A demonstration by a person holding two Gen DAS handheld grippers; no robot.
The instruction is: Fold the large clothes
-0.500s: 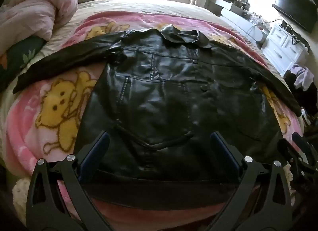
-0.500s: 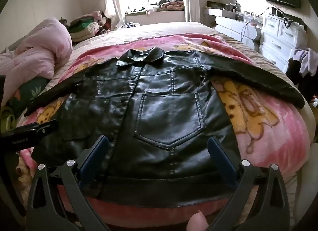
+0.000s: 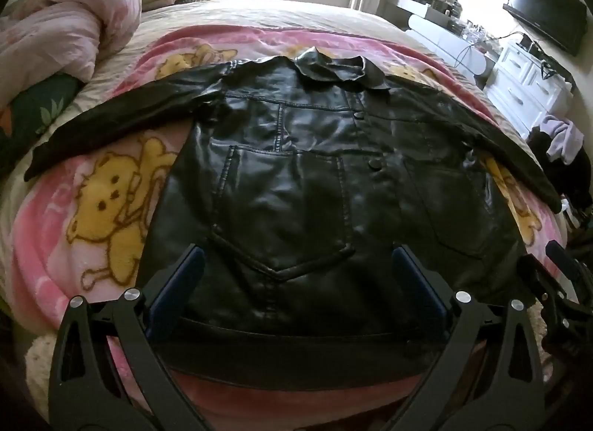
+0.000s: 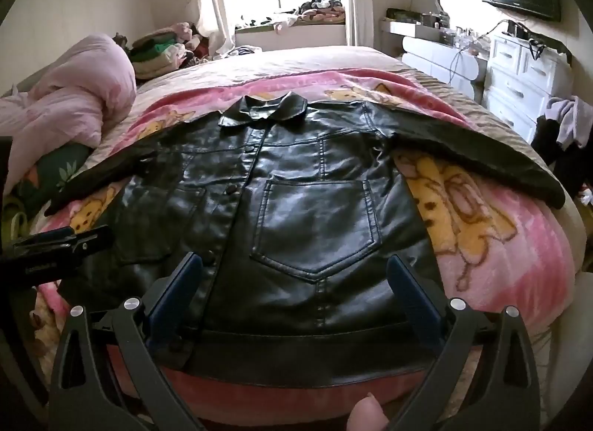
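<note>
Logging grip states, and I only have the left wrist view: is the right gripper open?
Observer: Yes. The right gripper is wide open over the jacket hem, with nothing between its pads.
Operator: Is any part of the person visible there?
Observer: Only a fingertip, at the bottom edge of the right wrist view.

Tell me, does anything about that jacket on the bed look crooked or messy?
Mostly neat: the black leather jacket lies flat, front up, sleeves spread on the pink cartoon blanket. Only its collar looks rumpled, sitting slightly askew. Both grippers hover open, holding nothing.
</note>
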